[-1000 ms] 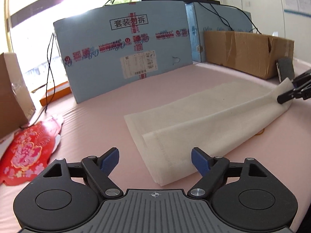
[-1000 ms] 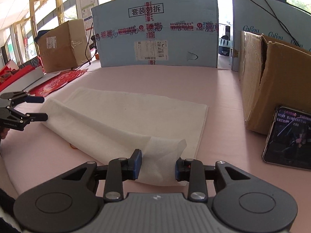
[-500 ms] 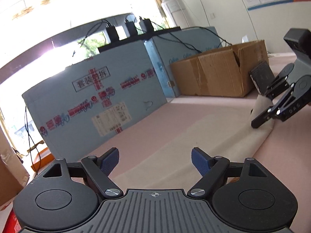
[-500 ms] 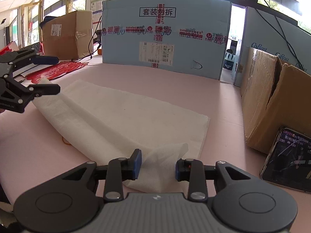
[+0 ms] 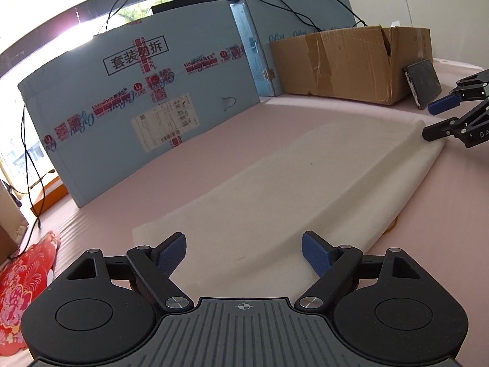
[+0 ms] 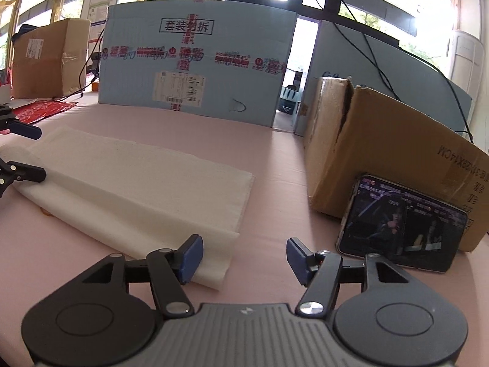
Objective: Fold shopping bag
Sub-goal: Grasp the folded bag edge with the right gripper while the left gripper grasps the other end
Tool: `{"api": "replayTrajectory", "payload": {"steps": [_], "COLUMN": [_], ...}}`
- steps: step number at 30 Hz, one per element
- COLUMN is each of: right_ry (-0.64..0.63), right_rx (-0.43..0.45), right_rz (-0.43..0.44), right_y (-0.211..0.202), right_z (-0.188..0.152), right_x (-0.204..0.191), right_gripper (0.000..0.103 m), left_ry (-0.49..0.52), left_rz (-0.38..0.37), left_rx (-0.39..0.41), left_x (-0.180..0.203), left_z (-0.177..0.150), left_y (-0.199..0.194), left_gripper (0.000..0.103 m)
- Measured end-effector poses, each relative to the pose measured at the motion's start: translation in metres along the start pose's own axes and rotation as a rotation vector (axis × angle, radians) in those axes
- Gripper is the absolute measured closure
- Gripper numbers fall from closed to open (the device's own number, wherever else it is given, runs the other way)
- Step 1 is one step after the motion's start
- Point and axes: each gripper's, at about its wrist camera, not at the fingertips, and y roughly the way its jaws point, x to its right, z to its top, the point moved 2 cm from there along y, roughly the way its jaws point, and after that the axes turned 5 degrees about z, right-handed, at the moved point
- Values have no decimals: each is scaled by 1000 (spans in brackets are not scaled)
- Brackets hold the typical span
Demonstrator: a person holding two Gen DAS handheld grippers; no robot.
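Observation:
A white fabric shopping bag [image 5: 305, 195] lies folded lengthwise in a long strip on the pink table; it also shows in the right wrist view [image 6: 146, 189]. My left gripper [image 5: 244, 253] is open and empty just above the bag's near end. My right gripper [image 6: 243, 257] is open and empty at the bag's other end, its left finger over the bag's corner. In the left wrist view the right gripper [image 5: 434, 119] sits open at the bag's far end. In the right wrist view the left gripper [image 6: 27, 150] shows open at the far left.
A large blue cardboard panel [image 5: 146, 98] stands along the back. A brown cardboard box [image 6: 382, 153] stands at the right with a phone [image 6: 400, 226] leaning on it. Red paper decorations [image 5: 21, 287] lie at the left. Another brown box [image 6: 45, 58] stands far left.
My right gripper has opened and let go of the bag's corner, which now lies flat. My left gripper has tilted back down over the bag's near end.

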Motion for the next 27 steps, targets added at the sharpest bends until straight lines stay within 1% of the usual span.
{"api": "replayTrajectory", "payload": {"steps": [1,4,6,9,11,13,16,20,23,25,27], "right_ry": [1,-12,-54,-166,-262,-336,-488,-697,-885,-1015,-1111], "right_rx": [10,47,71,86,83,71,35,4,-2,0,11], "right_rz": [-22,-41,-52,-57,-36,-7,43,56,65,69,78], "right_y": [-4,-19,-28,-38,-41,-41,-33,-23,-13,-6,-1], "right_z": [-1,-2,-3,-6,-8,-9,-12,-15,-13,-13,-14], "right_x": [2,4,1,-9,-21,-30,-48,-70,-88,-101,-113], "right_gripper": [40,40,40,42,44,52,52,55,57,64,69], "left_ry": [-3,-24,-29,-40,-51,-71,-115,-175,-222,-227,-228], "left_rz": [1,-9,-9,-10,-16,-30,-63,-109,-140,-143,-142], "left_rx": [-1,-8,-11,-16,-18,-22,-34,-55,-74,-76,-77], "left_x": [-1,-4,-5,-6,-8,-11,-18,-26,-33,-33,-33], "left_z": [0,-1,0,0,-1,-1,-3,-5,-8,-8,-8], "left_y": [0,1,2,3,4,4,8,13,18,18,18], "left_gripper": [15,13,12,10,10,10,10,9,8,7,7]}}
